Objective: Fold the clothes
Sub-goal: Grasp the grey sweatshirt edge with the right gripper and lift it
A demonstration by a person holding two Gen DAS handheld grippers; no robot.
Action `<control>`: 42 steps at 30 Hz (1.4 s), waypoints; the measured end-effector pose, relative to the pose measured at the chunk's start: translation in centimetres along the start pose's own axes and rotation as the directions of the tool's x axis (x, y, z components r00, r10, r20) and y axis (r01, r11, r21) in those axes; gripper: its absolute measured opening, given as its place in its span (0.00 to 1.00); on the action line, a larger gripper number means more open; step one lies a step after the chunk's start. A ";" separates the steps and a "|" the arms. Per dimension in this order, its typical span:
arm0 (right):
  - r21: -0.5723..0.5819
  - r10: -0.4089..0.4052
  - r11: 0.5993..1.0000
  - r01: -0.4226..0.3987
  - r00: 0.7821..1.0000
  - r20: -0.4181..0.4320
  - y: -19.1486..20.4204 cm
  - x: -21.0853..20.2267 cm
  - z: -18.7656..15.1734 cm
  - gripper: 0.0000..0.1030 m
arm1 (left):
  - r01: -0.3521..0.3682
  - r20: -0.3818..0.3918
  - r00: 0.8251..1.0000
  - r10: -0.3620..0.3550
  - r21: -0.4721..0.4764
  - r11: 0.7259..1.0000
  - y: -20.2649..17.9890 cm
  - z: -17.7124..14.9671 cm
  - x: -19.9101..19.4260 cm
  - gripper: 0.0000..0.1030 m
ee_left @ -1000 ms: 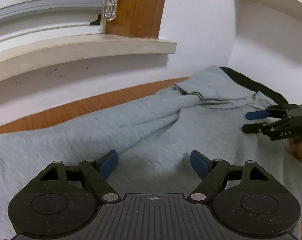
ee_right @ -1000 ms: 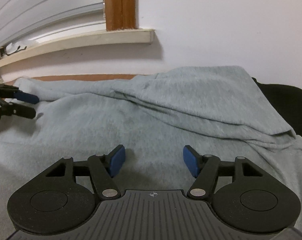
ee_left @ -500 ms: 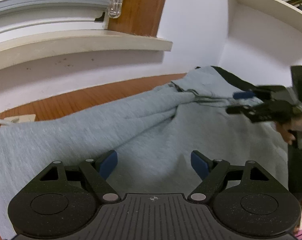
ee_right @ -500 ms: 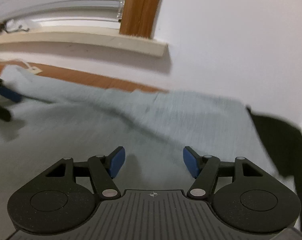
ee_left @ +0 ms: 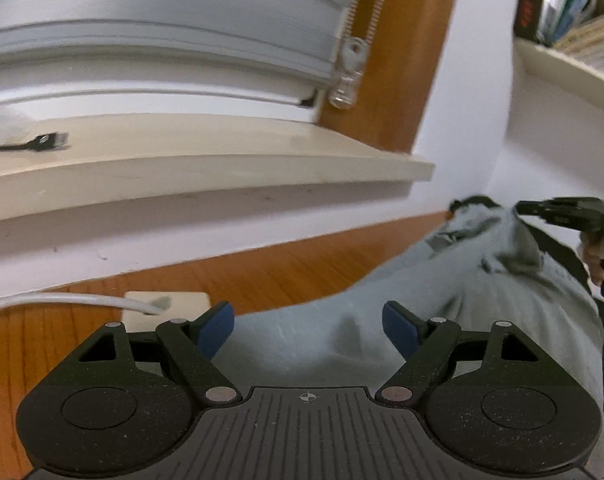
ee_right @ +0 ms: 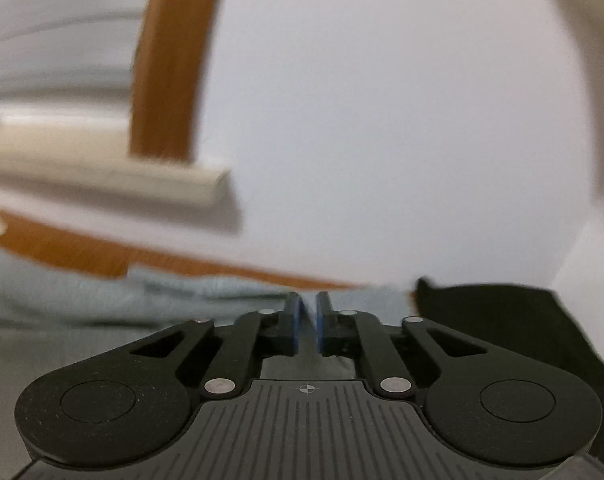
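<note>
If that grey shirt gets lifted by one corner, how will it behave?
Probably floppy: the grey shirt already bunches and droops under the right hand-held gripper pinching it. Likely light, since one pinch raises a peak. It should drag across the wooden table rather than slide freely.

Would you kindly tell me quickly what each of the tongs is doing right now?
Left tongs: open, holding nothing, above the grey garment.
Right tongs: just closed, pinching a fold of the garment.

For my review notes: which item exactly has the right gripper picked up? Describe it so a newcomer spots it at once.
Below the white windowsill, a wooden table carries a light grey garment. The right gripper has just closed on its fabric. Beside it lies a black cloth; the grey one is paler and bunched.
</note>
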State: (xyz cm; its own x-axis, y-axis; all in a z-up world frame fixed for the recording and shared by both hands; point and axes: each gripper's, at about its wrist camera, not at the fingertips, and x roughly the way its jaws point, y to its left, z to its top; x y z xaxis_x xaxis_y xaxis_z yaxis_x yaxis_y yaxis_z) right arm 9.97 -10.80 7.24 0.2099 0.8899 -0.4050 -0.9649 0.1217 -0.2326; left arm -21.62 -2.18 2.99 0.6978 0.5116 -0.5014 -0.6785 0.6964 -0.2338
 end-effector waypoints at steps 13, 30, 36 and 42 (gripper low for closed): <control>-0.056 0.156 0.985 -0.164 0.980 -0.126 2.6 1.5 -3.0 0.54 | -0.069 -0.044 0.996 0.073 0.094 0.993 0.3 -1.1 1.1 0.81; -0.072 0.089 0.993 -0.092 0.995 -0.036 2.3 0.6 -2.7 0.01 | -0.069 -0.051 0.996 0.074 0.087 0.994 0.7 -1.4 1.4 0.81; -0.020 -0.126 0.992 0.127 0.991 0.034 -2.2 -2.3 -2.1 0.01 | -0.068 -0.045 0.996 0.072 0.084 0.994 0.7 -1.5 1.2 0.81; 0.047 -0.356 0.932 0.359 0.933 -0.058 -7.2 -2.6 -3.3 0.06 | -0.064 -0.030 0.997 0.067 0.080 0.995 0.8 -1.4 0.8 0.81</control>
State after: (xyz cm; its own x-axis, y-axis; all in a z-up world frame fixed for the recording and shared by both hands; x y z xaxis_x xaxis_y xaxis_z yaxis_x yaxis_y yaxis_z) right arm 16.87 -15.41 6.99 0.5488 0.7610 -0.3461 -0.8315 0.4538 -0.3205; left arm -21.92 -1.95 1.24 0.6436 0.5417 -0.5407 -0.7015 0.7001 -0.1336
